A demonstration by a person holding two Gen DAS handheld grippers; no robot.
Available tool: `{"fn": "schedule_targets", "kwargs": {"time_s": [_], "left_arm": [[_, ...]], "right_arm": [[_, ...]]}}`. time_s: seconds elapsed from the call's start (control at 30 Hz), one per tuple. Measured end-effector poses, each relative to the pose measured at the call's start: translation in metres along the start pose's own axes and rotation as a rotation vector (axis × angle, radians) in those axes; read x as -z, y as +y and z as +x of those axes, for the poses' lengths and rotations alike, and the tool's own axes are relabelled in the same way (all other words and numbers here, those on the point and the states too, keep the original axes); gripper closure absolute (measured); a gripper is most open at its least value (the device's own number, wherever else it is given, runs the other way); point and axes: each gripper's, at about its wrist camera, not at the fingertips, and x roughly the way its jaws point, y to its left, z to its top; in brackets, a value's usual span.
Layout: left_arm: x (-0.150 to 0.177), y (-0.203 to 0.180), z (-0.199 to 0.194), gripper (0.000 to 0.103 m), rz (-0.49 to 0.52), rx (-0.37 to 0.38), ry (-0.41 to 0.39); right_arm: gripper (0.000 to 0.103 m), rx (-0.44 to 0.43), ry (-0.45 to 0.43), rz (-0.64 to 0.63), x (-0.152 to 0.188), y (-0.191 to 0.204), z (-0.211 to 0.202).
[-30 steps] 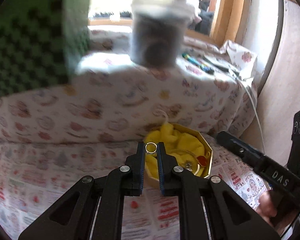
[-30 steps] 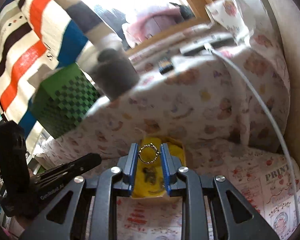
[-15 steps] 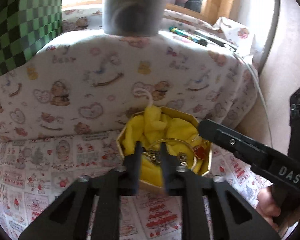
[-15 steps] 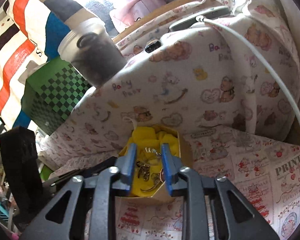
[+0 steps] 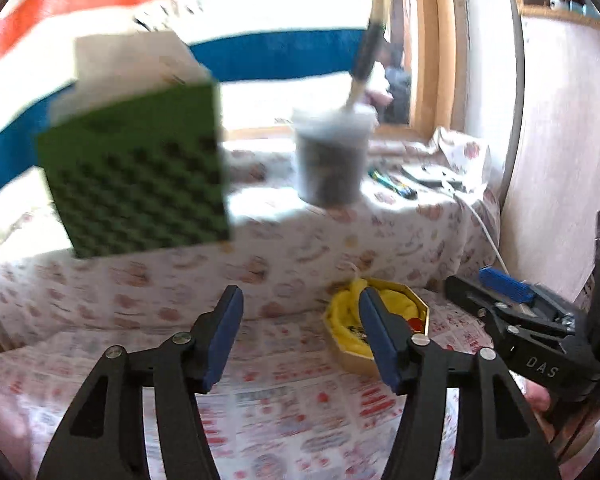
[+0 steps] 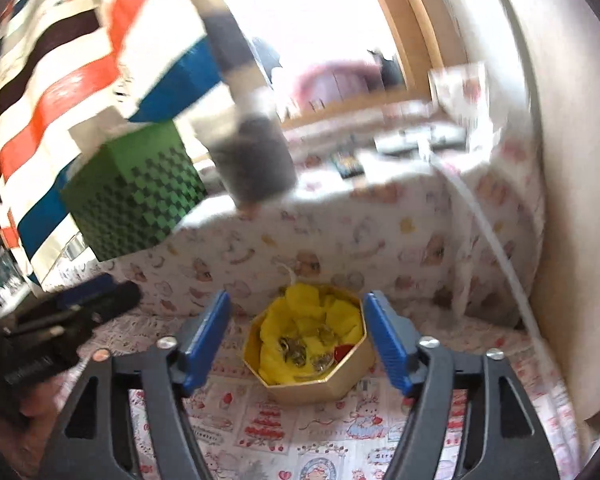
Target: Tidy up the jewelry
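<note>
We hold both grippers above the printed cloth (image 6: 320, 436), each with its blue-padded fingers spread wide and nothing between them. From the right wrist view, the right gripper (image 6: 296, 328) frames the gold octagonal box (image 6: 312, 384), which sits on the cloth between the two finger tips but lower and farther off, touching neither. The box stands upright with its open top facing up; it has no clear long axis, being about as wide as it is deep. Inside it lies crumpled yellow lining (image 6: 300, 320), and on that lining rests the jewelry (image 6: 296, 350): a small heap of metallic pieces near the middle, with a red piece (image 6: 342, 351) toward the right wall. The pieces are too small and tangled for us to tell how each one points.

From the left wrist view, the left gripper (image 5: 300, 320) hangs to the left of the same box (image 5: 380, 354); its right finger crosses in front of the box's left half. The right gripper's black body shows at the far right edge.

Behind the box rises a cushion draped in bear-print fabric (image 6: 380, 232). On top of it stand a green checkered box (image 5: 136, 176) and a blurred translucent tub (image 5: 330, 160), and a white cable (image 6: 496, 248) trails down its right side.
</note>
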Motion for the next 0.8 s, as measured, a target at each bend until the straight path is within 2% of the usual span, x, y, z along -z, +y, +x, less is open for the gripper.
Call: {"fn": "schedule_targets", "kwargs": {"time_s": [0.1, 0.17, 0.23, 0.33, 0.4, 0.5, 0.6, 0.73, 0.8], "left_arm": [[0.001, 0.015, -0.028, 0.034, -0.009, -0.042, -0.063], [0.004, 0.022, -0.045, 0.019, -0.023, -0.070, -0.136], [0.010, 0.026, -0.060, 0.016, -0.027, -0.081, -0.210], [0.023, 0.038, -0.074, 0.012, -0.031, -0.071, -0.270], [0.033, 0.050, -0.077, 0.008, -0.068, -0.073, -0.277], [0.049, 0.059, -0.073, 0.001, -0.074, -0.120, -0.301], [0.064, 0.064, -0.059, 0.000, -0.056, -0.181, -0.294], [0.079, 0.078, -0.039, 0.000, -0.093, -0.161, -0.233], [0.085, 0.077, -0.038, 0.000, -0.085, -0.192, -0.251]], "right_arm": [[0.030, -0.022, -0.068, -0.051, -0.003, 0.019, -0.023], [0.021, -0.033, -0.090, -0.075, -0.004, 0.030, -0.030], [0.009, -0.019, -0.141, -0.093, -0.001, 0.038, -0.039], [0.003, 0.111, -0.258, -0.090, 0.011, 0.043, -0.047], [0.000, 0.099, -0.294, -0.074, 0.023, 0.038, -0.047], [0.000, 0.062, -0.248, -0.062, 0.030, 0.033, -0.035], [0.000, 0.064, -0.199, -0.100, 0.034, 0.036, -0.025], [0.000, 0.061, -0.161, -0.106, 0.046, 0.039, -0.015], [0.000, 0.052, -0.129, -0.107, 0.051, 0.041, -0.008]]}}
